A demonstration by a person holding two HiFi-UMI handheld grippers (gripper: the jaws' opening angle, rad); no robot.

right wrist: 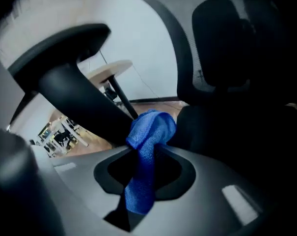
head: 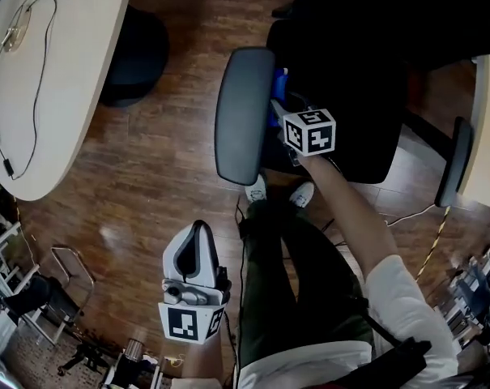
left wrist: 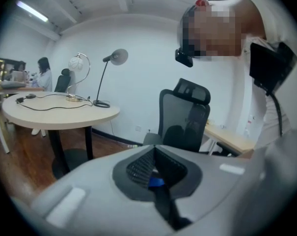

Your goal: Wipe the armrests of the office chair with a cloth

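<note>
Pinching cloth (right wrist: 153,127) btwn R tongs (right wrist: 144,155), just beside armrest (head: 243,112).

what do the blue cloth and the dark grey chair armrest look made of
Blue cloth: likely microfibre, matte, with a fine knitted weave and fuzzy edges. Dark grey armrest pad: smooth, faintly glossy moulded plastic or skinned foam; the look leaves that open.

Round tabletop (head: 66,71) carries a thin black cable (left wrist: 47,108) and a black desk lamp (left wrist: 119,57). Its dark base (head: 139,51) stands on wooden floor (head: 147,177).
</note>
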